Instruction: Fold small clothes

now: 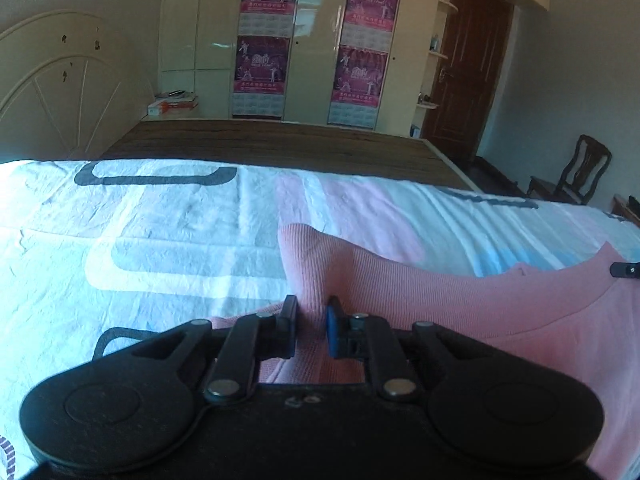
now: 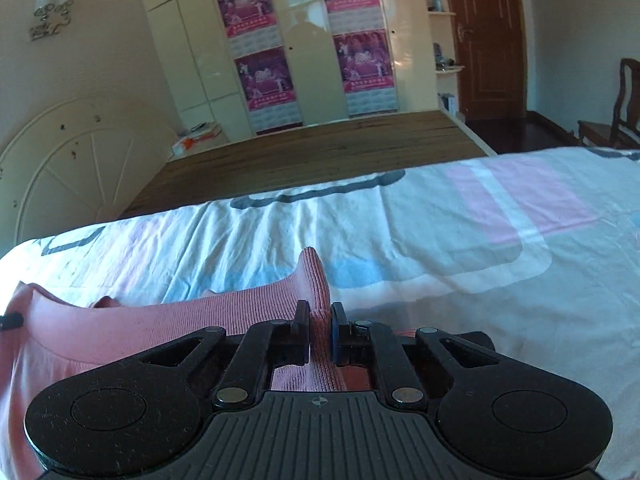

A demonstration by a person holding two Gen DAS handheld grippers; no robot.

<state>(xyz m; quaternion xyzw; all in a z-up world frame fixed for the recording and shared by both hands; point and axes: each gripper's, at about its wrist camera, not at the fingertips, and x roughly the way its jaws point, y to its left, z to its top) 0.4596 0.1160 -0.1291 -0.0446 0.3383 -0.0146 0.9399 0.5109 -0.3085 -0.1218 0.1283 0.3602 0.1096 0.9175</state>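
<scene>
Pink ribbed top (image 1: 460, 300) lies on the bed, spread over a patterned sheet (image 1: 160, 240) in white, pink and blue. Neckline curve shows between the two grips.

Left tool (image 1: 312, 320): jaws pressed together on a raised corner of the knit, probably a shoulder; fabric peaks up above the pinch. Right tool (image 2: 320, 326): jaws likewise pinching a standing fold of the same garment at the opposite shoulder. The tip of each tool is just visible at the edge of the other's view.

Step in hand, as I judge it: both top corners gripped, garment lifted slightly at the collar end, ready for a fold.

Next move likely calls for carrying both corners together, level and evenly paced, toward the hem so the edges meet square. Hem itself is out of sight.

Bare wooden bed boards (image 2: 320, 140) lie beyond the sheet.
</scene>
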